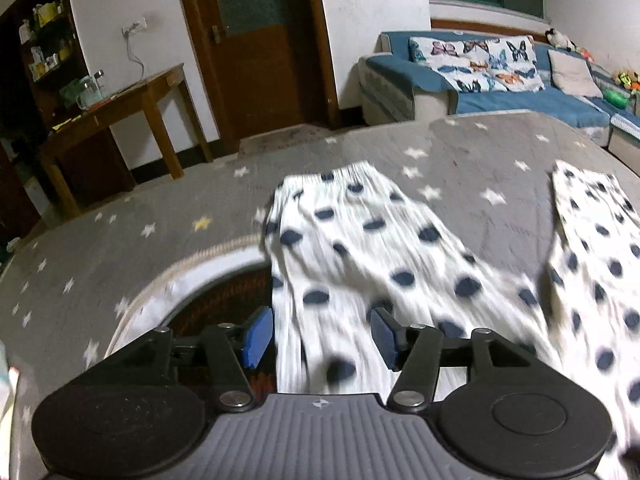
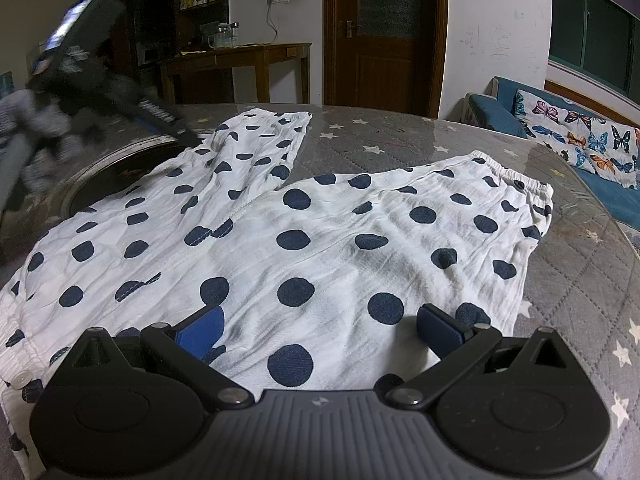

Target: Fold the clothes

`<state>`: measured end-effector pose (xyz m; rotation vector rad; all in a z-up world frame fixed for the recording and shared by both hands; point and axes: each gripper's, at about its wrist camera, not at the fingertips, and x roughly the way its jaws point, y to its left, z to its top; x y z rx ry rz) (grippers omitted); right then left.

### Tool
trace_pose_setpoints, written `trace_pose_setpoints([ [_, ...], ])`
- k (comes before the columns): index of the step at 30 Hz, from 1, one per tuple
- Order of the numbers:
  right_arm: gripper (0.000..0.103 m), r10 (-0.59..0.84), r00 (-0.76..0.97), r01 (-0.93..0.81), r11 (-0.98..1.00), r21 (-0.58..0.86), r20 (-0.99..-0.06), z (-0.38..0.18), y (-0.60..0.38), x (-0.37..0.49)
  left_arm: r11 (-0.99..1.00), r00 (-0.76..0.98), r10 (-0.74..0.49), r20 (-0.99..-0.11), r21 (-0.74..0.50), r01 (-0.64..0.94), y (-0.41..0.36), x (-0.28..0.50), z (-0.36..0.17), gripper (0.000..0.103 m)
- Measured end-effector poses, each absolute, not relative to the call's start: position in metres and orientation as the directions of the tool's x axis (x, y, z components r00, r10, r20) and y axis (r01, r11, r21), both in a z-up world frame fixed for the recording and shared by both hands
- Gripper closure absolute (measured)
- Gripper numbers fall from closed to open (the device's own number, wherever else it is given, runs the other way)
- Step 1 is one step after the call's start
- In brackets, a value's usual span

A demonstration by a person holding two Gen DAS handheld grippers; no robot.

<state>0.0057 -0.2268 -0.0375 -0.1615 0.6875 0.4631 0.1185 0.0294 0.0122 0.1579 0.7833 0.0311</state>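
Trousers (image 2: 320, 240) lying spread, unfolded, on surface (image 2: 580, 280); left gripper (image 1: 322, 334) and right gripper (image 2: 320, 332) hovering, jaws spread, gripping nothing; folding remaining.

Round table (image 2: 580, 264) under grey star-print quilted cover; white navy-dotted trousers (image 2: 304, 240) spread flat mid-frame, one leg overlapping dark round recess (image 2: 116, 176) at left.
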Motion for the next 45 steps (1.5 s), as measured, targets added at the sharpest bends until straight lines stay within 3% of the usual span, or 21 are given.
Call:
trace_pose_setpoints([
  [6,0.0,0.358,0.676,-0.463,0.887,0.007,-0.644,-0.038,-0.227,0.006,0.993,0.699,0.037,-0.714,0.105,0.054,0.034,0.059,0.014,0.045],
  [13,0.0,0.356,0.675,-0.463,0.886,0.005,-0.647,-0.038,-0.226,0.007,0.986,0.732,0.008,-0.682,0.129,0.109,0.03,-0.012,0.004,0.045],
  [22,0.0,0.374,0.644,-0.459,0.887,0.053,-0.667,-0.02,-0.237,0.002,0.978,0.732,0.026,-0.681,0.168,0.121,0.032,-0.039,-0.012,0.045],
  [29,0.001,0.383,0.631,-0.515,0.857,0.004,-0.675,-0.001,-0.239,-0.043,0.973,0.751,0.032,-0.66,0.191,0.127,0.035,-0.052,-0.016,0.045],
  [36,0.022,0.413,0.576,-0.55,0.834,0.039,-0.705,-0.013,-0.23,-0.07,0.967,0.763,0.044,-0.645,0.218,0.129,0.039,-0.061,-0.018,0.045],
  [45,0.028,0.39,0.593,-0.52,0.853,0.034,-0.704,-0.002,-0.246,-0.079,0.966,0.767,0.045,-0.64,0.224,0.13,0.038,-0.066,-0.01,0.045],
])
